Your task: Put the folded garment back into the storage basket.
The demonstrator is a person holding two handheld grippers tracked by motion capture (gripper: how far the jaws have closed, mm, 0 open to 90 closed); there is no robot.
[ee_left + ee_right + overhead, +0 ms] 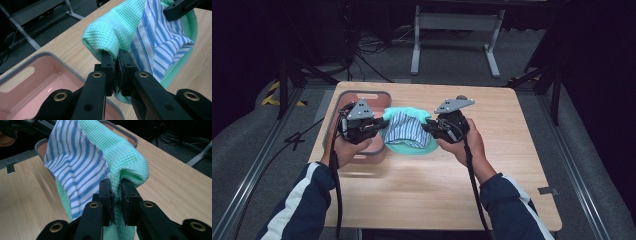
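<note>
Beside the cloth, a pink tray (362,95) sits on the wooden surface (512,165). Left hand-held gripper (379,121) and right hand-held gripper (426,125) each clamp the green waffle cloth (409,147), striped lining (404,127) inside, raised between them.

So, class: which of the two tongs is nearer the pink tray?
Left. The left tongs hang over the pink tray at its right edge, shut on the green cloth; the right tongs grip the cloth's far side, farther away.
</note>
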